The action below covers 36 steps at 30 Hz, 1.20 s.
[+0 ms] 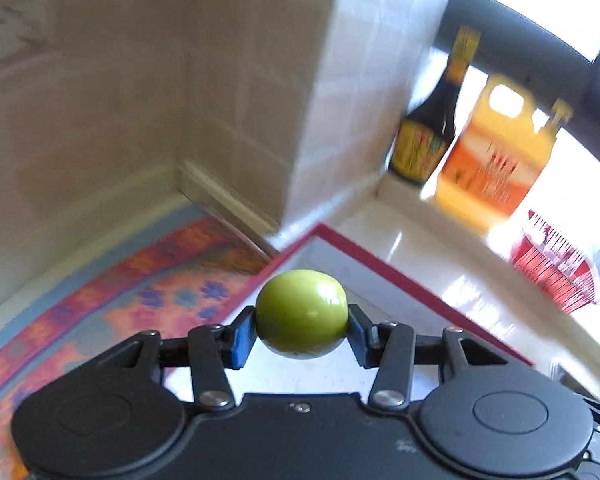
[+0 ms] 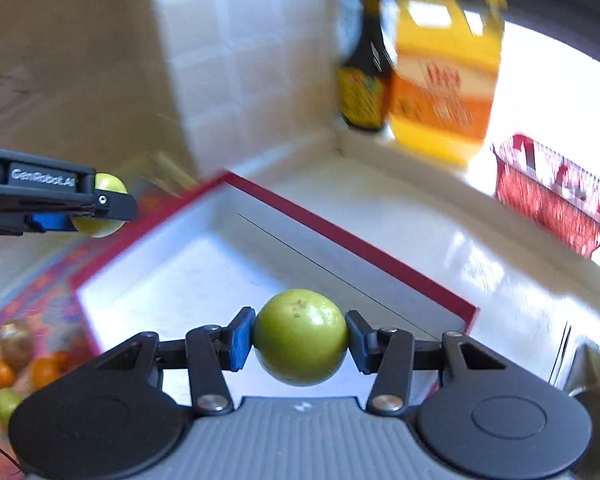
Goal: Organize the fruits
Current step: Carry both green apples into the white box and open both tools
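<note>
Green fruit (image 1: 301,314) sits clenched in the left tongs (image 1: 301,316), another fruit (image 2: 300,336) in the right tongs (image 2: 300,338); lower both gently into the red-rimmed box (image 2: 352,248) before releasing.

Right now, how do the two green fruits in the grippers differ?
The right fruit hangs over the red-rimmed tray's white inside; the left fruit hangs by its far corner. The right fruit shows brown specks on top; the left fruit looks unmarked. Both are round, glossy and clamped between blue pads.
</note>
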Motion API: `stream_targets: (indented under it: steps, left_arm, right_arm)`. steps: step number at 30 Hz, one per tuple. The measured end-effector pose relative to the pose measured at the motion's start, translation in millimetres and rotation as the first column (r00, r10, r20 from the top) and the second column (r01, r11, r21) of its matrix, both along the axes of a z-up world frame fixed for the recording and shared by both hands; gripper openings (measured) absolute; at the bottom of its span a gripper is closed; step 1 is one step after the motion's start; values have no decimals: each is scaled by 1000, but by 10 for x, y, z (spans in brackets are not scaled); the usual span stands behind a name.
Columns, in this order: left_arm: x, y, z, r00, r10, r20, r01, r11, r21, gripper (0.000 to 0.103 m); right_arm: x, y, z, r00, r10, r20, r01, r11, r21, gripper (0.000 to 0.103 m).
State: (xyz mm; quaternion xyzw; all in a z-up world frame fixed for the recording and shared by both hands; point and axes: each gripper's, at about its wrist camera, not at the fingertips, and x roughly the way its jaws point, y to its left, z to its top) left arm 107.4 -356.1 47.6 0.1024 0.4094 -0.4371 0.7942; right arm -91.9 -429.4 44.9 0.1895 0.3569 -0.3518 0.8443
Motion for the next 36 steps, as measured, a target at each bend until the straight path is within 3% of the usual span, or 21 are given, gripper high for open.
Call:
stream_targets:
  steps: [5, 8, 13, 20, 22, 28, 36]
  left_arm:
    - [131, -467, -496, 999, -24, -47, 29, 993, 118, 57]
    - [137, -588, -656, 998, -33, -62, 42, 987, 155, 57]
    - [81, -711, -822, 998, -48, -45, 56, 978, 202, 57]
    - [45, -734, -901, 997, -61, -51, 71, 973, 219, 58]
    - [51, -702, -862, 997, -53, -55, 64, 975, 212, 65]
    - [-54, -342, -369, 999, -42, -25, 44, 992, 120, 67]
    - [-194, 802, 257, 994, 105, -10, -105, 994, -6, 68]
  right_arm:
    - [170, -78, -333, 994, -3, -112, 1, 1000, -19, 51]
    - [151, -112, -428, 992, 2, -125, 1, 1000, 23, 51]
    - [182, -129, -538, 986, 0, -166, 2, 1000, 16, 51]
    - [175, -119, -554, 988, 11, -154, -4, 999, 45, 52]
    - [134, -96, -479, 992, 13, -127, -8, 999, 39, 59]
    - [12, 27, -95, 998, 10, -64, -12, 999, -39, 59]
    - [91, 593, 438, 988, 146, 41, -142, 986, -92, 64]
